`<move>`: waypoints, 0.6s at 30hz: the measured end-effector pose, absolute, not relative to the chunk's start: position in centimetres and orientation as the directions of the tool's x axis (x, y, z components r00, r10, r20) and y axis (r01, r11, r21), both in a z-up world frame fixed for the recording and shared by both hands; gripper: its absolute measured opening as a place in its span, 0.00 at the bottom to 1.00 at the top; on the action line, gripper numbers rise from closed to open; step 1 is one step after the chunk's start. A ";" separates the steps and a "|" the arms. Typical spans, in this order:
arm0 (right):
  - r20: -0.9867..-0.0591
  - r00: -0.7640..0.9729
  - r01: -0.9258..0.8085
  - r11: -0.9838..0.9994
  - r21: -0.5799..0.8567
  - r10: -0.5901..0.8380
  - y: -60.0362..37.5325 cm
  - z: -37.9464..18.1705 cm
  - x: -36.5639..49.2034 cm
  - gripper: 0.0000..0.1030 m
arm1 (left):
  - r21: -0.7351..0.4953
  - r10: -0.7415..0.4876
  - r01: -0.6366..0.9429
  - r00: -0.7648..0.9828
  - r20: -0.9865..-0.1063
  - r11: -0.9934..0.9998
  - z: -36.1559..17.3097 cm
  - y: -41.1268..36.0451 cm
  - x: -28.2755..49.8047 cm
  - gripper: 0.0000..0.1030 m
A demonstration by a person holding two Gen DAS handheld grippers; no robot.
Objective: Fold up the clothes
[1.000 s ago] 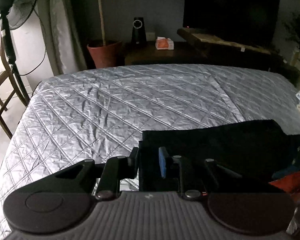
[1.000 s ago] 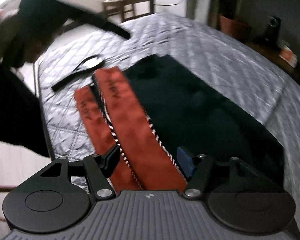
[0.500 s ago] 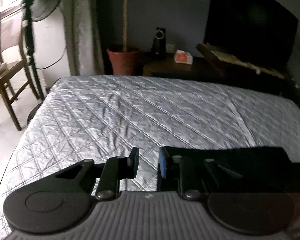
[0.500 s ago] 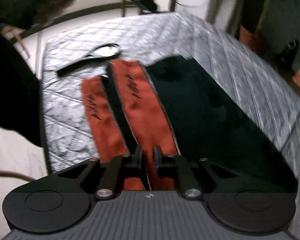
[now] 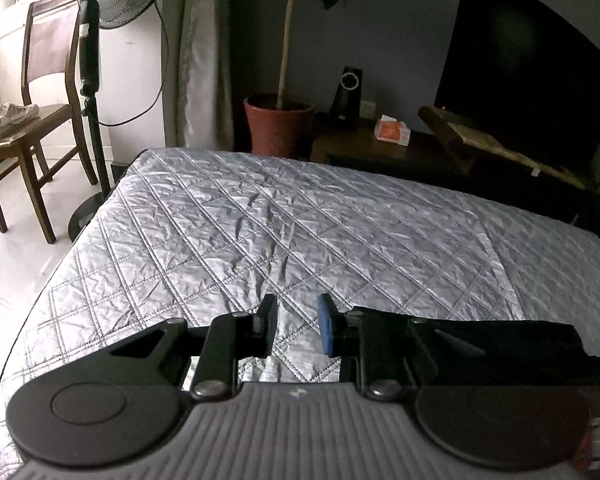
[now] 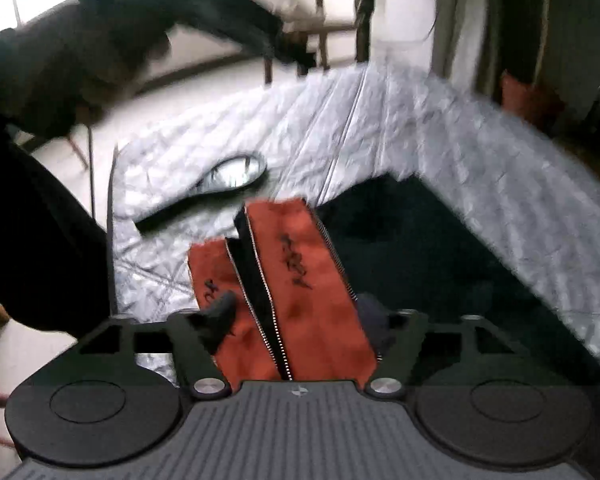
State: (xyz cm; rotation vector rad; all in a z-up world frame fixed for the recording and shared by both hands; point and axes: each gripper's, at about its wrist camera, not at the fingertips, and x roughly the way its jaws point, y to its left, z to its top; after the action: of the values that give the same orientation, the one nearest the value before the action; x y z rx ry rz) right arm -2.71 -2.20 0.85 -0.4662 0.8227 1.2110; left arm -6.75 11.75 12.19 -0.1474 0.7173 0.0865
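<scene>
On the quilted bed (image 6: 480, 152), the right tool (image 6: 296, 316) has just spread over the black-and-orange garment (image 6: 300, 280).

The garment (image 6: 440, 280) lies on the quilted bed cover (image 5: 300, 232), near its front edge. On the garment's left side sits its zippered front panel (image 6: 296, 292) (two strips side by side), and farther left a strap (image 6: 204, 196) rests on the cover. Beyond the bed's far edge stand a potted plant (image 5: 280, 124), a speaker (image 5: 348, 96) and a television (image 5: 520, 76); a chair (image 5: 28, 128) and fan (image 5: 96, 80) stand far left.
</scene>
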 end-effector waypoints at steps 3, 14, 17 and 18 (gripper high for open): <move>-0.784 0.106 -0.931 0.338 0.137 0.611 -1.3 -0.5 -1.5 0.74 | -0.095 0.015 -0.105 0.749 -0.663 0.990 12.2 11.4 -6.7 0.20; -0.759 0.114 -0.940 0.316 0.126 0.641 -0.9 -0.7 -3.2 0.20 | -0.105 0.005 -0.097 0.754 -0.657 0.990 12.3 11.7 -6.8 0.21; -0.743 0.215 -0.957 0.288 -0.031 0.634 -0.8 0.3 -5.5 0.21 | -0.105 0.010 -0.105 0.753 -0.658 0.989 12.1 11.4 -6.8 0.21; -0.739 0.244 -0.961 0.259 -0.098 0.628 -0.7 0.3 -6.5 0.21 | -0.104 0.010 -0.104 0.753 -0.658 0.989 12.1 11.4 -6.8 0.21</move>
State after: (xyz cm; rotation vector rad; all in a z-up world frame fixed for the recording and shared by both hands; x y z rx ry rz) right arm -6.52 -0.66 0.35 -0.6200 0.6483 1.1844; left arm -6.79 11.42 12.07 -0.1376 0.7166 0.0624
